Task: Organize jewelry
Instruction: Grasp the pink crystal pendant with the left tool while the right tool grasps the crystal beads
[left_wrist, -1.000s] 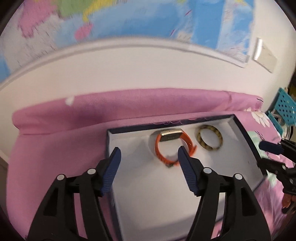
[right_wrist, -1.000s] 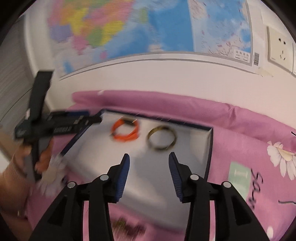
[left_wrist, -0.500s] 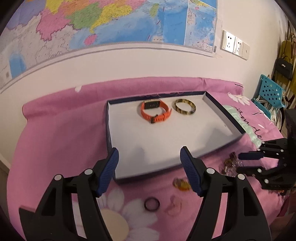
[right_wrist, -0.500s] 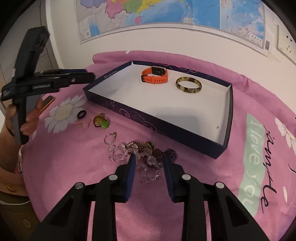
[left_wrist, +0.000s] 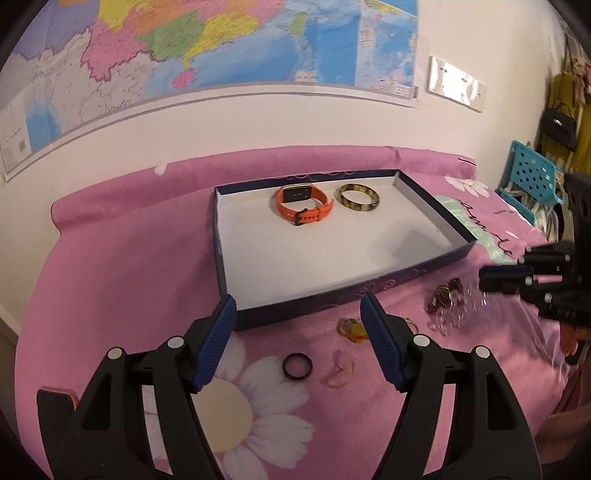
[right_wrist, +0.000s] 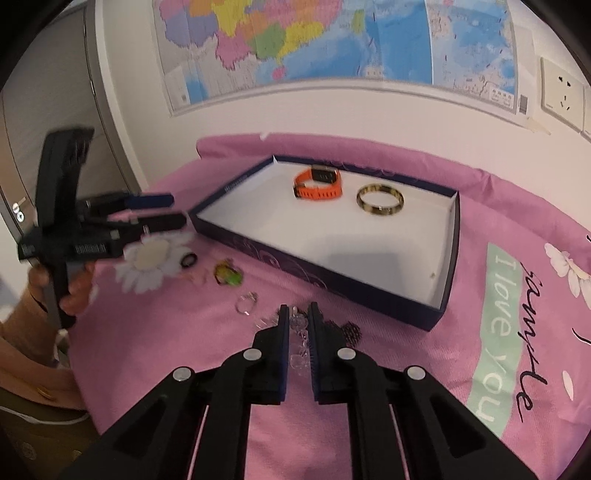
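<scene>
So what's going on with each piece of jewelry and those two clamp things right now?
Box: open, no lid.
Orange watch: in box, strap buckled.
Bangle: flat in box.
Black ring: loose on cloth.
Clear bead bracelet: on cloth, between closing jaws.
Right gripper: closing on the bracelet.
Left gripper: open, empty.

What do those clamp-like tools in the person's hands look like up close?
Both match: the left gripper and right gripper are black plastic with two angular, cut-out arms, silver round rivets at the joints and ribbed dark-blue pads on the fingers. The left one has a black upright handle. The hand holding it has a tan sleeve.
</scene>
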